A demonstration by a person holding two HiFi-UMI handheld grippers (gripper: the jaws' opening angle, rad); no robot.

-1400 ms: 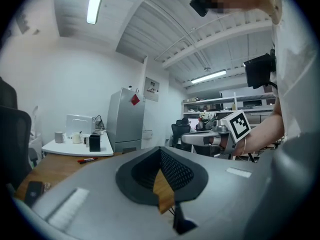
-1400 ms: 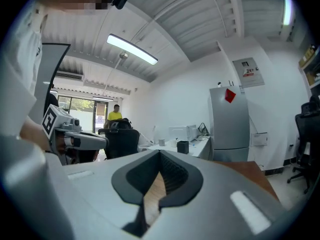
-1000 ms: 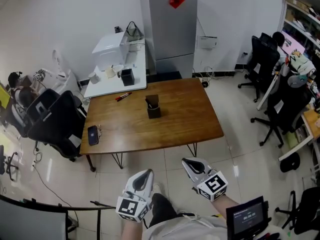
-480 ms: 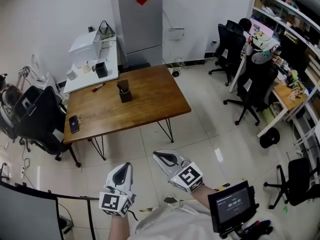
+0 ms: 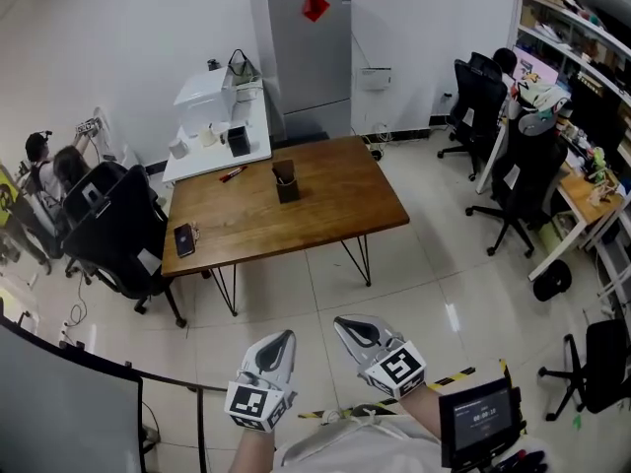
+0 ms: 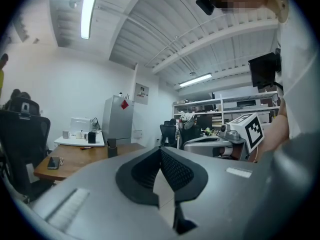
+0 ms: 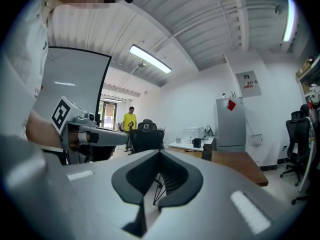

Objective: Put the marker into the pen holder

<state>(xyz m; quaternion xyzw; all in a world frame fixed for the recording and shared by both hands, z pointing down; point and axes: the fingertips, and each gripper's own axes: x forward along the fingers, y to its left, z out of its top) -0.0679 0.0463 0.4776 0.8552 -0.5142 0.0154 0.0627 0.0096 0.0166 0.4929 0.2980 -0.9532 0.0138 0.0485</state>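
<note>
— Swung back toward centre in the head view since half a second ago, table [image 5: 325, 215] and pen holder [image 5: 286, 181] alike; no closer, though. So, by the look of it, no approach begun yet.
— Marker's whereabouts?
— Marker [image 5: 233, 174] lying at the table's far edge, ten o'clock from the pen holder, well apart from both grippers.
— And those?
— Left gripper [image 5: 279, 341] and right gripper [image 5: 353, 328] low at six o'clock, both clenched, nothing between the jaws.
— Inside the holder?
— Too small to tell.
</note>
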